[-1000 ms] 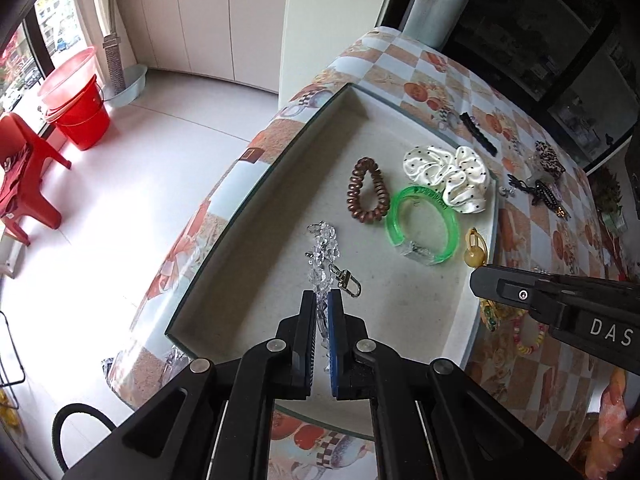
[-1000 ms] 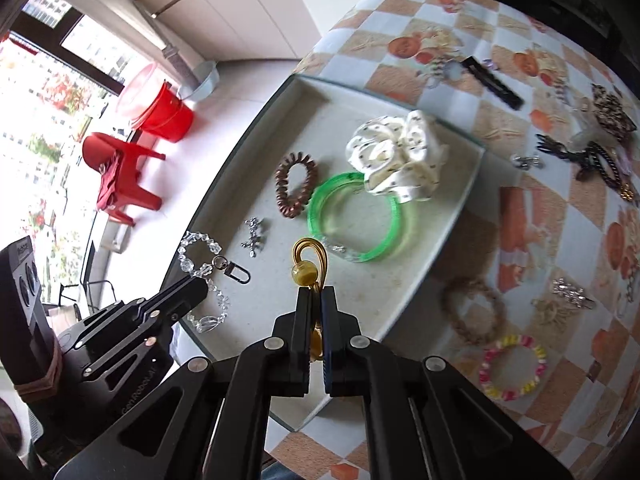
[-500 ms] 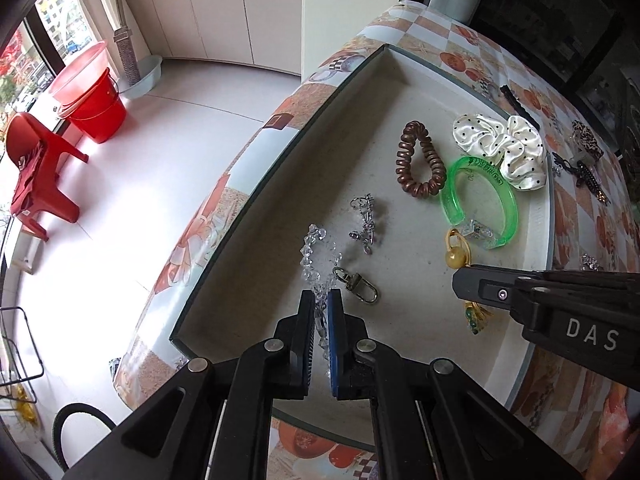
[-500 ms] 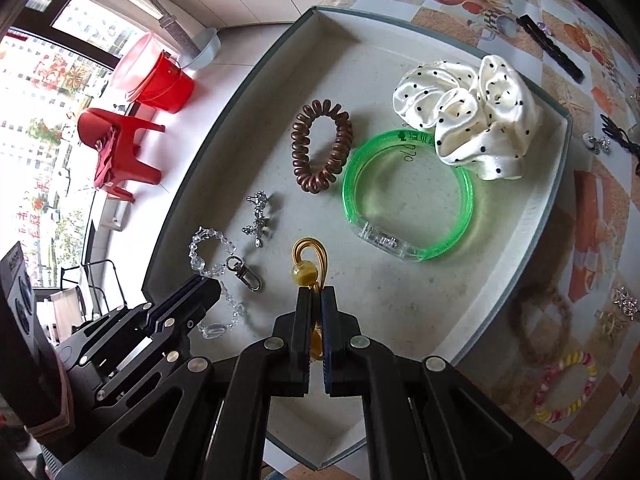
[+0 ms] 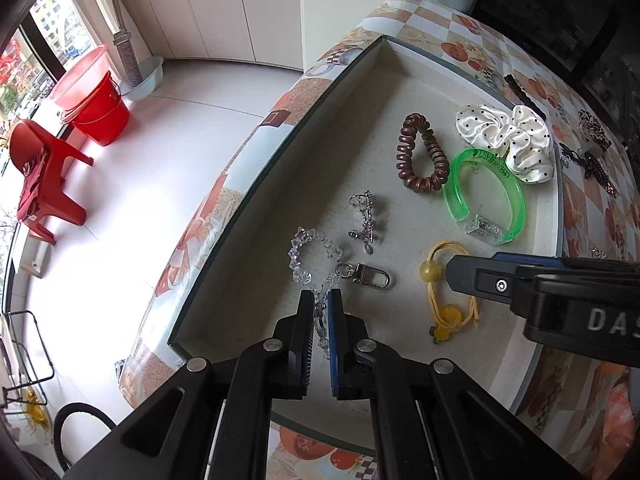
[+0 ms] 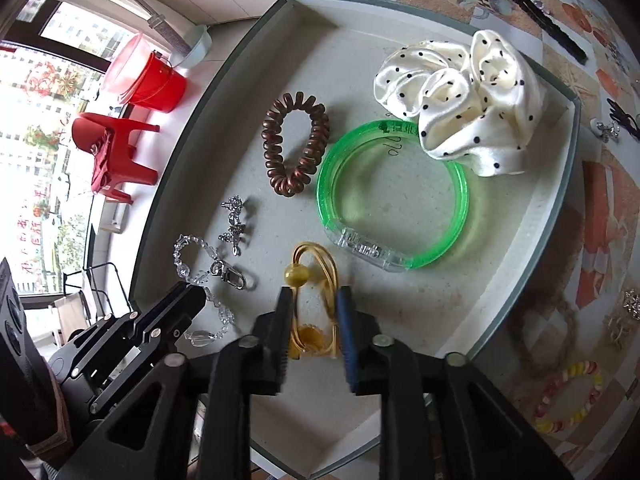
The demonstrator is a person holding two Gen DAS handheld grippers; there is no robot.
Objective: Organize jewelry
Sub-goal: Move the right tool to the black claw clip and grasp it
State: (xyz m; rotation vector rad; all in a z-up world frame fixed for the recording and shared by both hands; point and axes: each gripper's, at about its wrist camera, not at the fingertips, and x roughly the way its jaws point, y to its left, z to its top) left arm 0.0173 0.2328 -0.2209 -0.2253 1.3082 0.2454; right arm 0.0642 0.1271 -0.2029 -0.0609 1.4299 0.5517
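A shallow grey tray (image 5: 280, 152) (image 6: 532, 216) holds the jewelry. My left gripper (image 5: 320, 300) is shut on a clear crystal bead chain with a silver clasp (image 5: 304, 256); the chain lies on the tray floor and also shows in the right wrist view (image 6: 200, 276). My right gripper (image 6: 312, 300) is open, its fingers on either side of a yellow hair tie with a bead (image 6: 312, 276) that lies loose on the tray (image 5: 448, 280). Also in the tray are a brown spiral tie (image 6: 296, 144), a green bangle (image 6: 392, 196), a white dotted scrunchie (image 6: 460, 100) and a small silver charm (image 6: 234, 224).
On the checkered tablecloth (image 6: 608, 208) outside the tray lie a black hair clip (image 6: 548, 24), a brown hair tie (image 6: 544, 320), a yellow-pink bead bracelet (image 6: 568, 396) and small silver pieces (image 6: 632, 304). The table edge drops to the floor at left, with a red bucket (image 5: 96, 108) and red stool (image 5: 44, 176).
My right gripper has opened and let go of the yellow hair tie, which now lies on the tray. Both grippers have come lower and closer to the tray. The left stays shut on the chain.
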